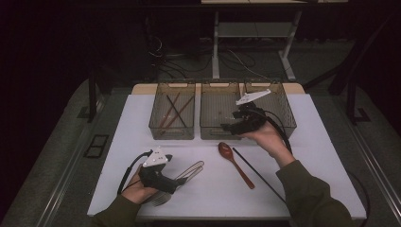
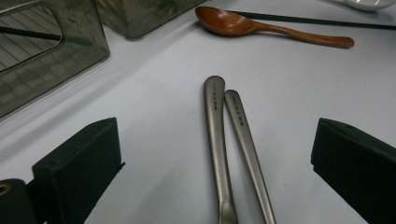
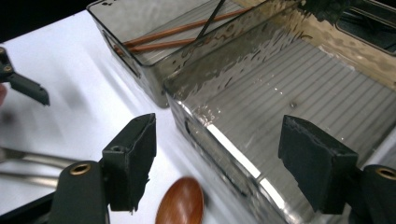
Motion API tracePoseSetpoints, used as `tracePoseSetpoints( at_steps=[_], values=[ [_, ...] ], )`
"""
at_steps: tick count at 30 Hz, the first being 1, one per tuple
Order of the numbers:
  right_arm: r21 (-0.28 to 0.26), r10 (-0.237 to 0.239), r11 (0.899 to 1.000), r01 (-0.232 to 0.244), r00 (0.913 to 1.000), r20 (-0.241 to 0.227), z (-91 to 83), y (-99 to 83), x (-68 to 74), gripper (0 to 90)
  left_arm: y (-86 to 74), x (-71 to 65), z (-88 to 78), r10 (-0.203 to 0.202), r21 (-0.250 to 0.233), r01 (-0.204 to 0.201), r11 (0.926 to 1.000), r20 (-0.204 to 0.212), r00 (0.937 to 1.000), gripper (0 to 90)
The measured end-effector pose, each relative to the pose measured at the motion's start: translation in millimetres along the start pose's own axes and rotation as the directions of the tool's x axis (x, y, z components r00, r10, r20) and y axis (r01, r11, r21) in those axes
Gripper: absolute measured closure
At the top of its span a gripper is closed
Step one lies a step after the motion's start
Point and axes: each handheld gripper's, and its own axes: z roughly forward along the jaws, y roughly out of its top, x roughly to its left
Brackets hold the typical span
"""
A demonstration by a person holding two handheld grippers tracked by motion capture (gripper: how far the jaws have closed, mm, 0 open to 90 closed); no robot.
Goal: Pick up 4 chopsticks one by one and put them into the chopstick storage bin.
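Two metal utensil handles [image 2: 219, 154] lie side by side on the white table [image 1: 293, 142], between the wide-apart jaws of my left gripper [image 2: 217, 126], which do not touch them. From above, the left gripper [image 1: 182, 181] sits at the front left by those utensils [image 1: 191, 169]. My right gripper [image 3: 217, 123] is open and holds nothing; it hangs over the front wall of the middle bin [image 3: 219, 144]. A wooden spoon [image 1: 234, 163] and a black chopstick [image 1: 257, 175] lie on the table below the right gripper [image 1: 227, 126]. The spoon's bowl [image 3: 182, 205] is in the right gripper view.
Three smoky clear bins stand in a row at the back. The left bin [image 1: 172, 135] holds brown and black chopsticks [image 1: 172, 111]; the middle bin [image 1: 217, 133] looks nearly bare; the right bin [image 1: 283, 109] is partly behind the hand.
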Motion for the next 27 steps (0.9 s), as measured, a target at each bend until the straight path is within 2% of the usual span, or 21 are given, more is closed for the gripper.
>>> tracePoseSetpoints(
  at_steps=[4,13,18,21,27],
  values=[
    [-0.005,0.004,1.000,-0.004,1.0000,0.001,-10.4,-13.7,-1.1,27.5,0.7,0.8,-0.6,-0.008,-0.001,0.008,1.0000,-0.003,1.0000,0.7],
    [-0.009,0.034,0.999,-0.034,0.9994,0.009,-28.2,-48.9,-4.5,27.5,1.2,0.3,-1.5,0.007,0.008,-0.007,0.9999,-0.003,1.0000,0.7],
    [-0.020,0.047,0.999,-0.047,0.9988,0.010,-38.8,-68.7,-5.3,27.7,1.1,0.5,-1.6,0.002,0.006,-0.002,1.0000,-0.008,1.0000,0.7],
    [-0.013,0.052,0.999,-0.052,0.9985,0.013,-43.4,-78.1,-4.3,27.8,1.2,0.7,-1.2,0.016,0.013,-0.016,0.9998,-0.008,0.9998,0.7],
    [0.004,0.047,0.999,-0.047,0.9988,0.009,-46.7,-93.2,0.4,28.0,1.1,-0.1,-1.5,0.013,0.014,-0.013,0.9998,-0.009,0.9999,0.7]
  ],
)
